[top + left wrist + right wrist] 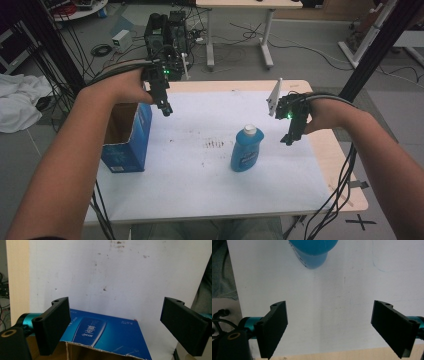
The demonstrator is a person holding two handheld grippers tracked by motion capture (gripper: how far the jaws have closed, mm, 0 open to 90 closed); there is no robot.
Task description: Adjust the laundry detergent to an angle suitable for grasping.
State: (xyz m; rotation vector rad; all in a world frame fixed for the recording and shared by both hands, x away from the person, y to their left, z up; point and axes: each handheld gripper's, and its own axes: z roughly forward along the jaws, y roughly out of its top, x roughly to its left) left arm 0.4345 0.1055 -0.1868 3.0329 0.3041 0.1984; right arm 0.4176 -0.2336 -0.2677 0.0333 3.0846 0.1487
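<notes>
A blue bottle stands upright on the white sheet near the middle of the table. Just beyond it to the right, the right gripper hovers with jaws spread wide and nothing between them. Farther off, the left gripper hangs, equally spread and empty, over the open blue box at the table's left edge.

A white sheet marked with dark stains covers most of the wooden table. On the grey floor beyond stand a black computer case, a small white box and loose cables, with a white cloth heaped at the left.
</notes>
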